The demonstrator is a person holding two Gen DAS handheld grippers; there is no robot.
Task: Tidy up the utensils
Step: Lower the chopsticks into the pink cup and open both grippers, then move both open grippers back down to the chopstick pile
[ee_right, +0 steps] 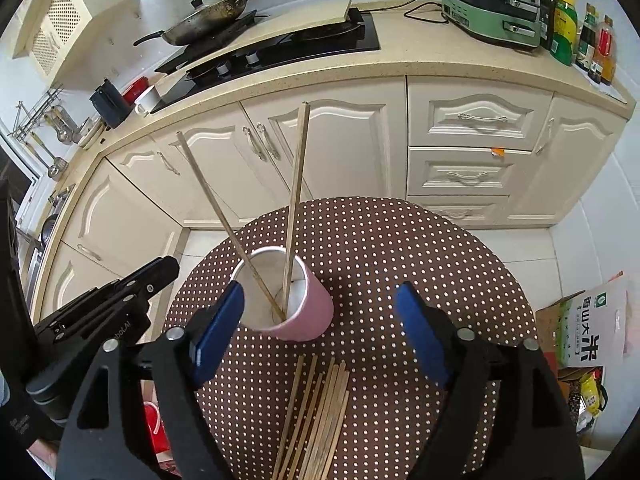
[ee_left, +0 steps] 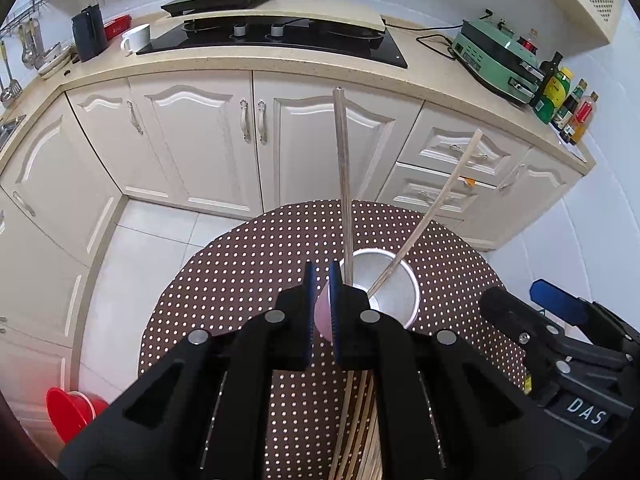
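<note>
The left gripper (ee_left: 321, 284) has its fingers pressed together beside the pink cup (ee_right: 289, 294), pinching nothing. The right gripper (ee_right: 320, 334) has its fingers spread wide, empty. Two thin wooden chopsticks (ee_right: 294, 200) lean inside the smooth cup; more chopsticks (ee_right: 320, 416) lie flat nearer on the round, dotted brown desk (ee_right: 400, 264).

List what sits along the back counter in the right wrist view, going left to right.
Black jug → white mug → wok → hob → green appliance → bottles.
</note>
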